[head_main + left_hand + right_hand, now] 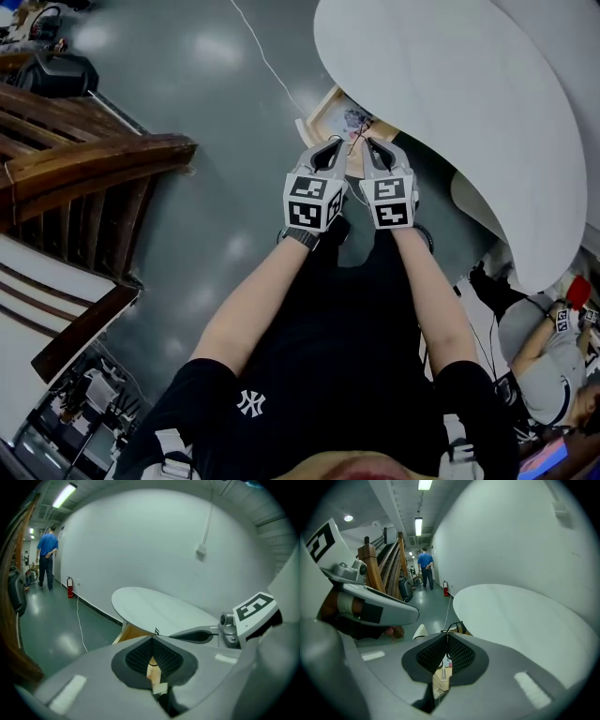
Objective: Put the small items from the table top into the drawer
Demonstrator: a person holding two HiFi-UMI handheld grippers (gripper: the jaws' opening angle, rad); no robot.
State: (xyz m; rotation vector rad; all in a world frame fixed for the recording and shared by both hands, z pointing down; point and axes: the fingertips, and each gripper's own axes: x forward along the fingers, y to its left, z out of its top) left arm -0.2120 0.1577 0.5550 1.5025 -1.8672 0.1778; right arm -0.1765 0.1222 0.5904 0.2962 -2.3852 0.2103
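In the head view my left gripper (336, 143) and right gripper (368, 142) are held side by side, tips almost touching, over an open wooden drawer (322, 111) under the round white table (450, 84). Small items (357, 119) lie in the drawer. A thin dark cord (355, 143) runs between the two tips. In the right gripper view the right gripper (447, 635) is shut with a thin black cord loop (453, 626) sticking out of its tip. In the left gripper view the left gripper (152, 638) is shut too, with a bit of the black cord (156, 631) at its tip.
A dark wooden stair rail (94, 169) stands at the left. A person (553, 347) sits at the lower right. A white cable (272, 61) lies on the grey floor. Down the corridor a person in blue (47, 557) stands near a red fire extinguisher (70, 588).
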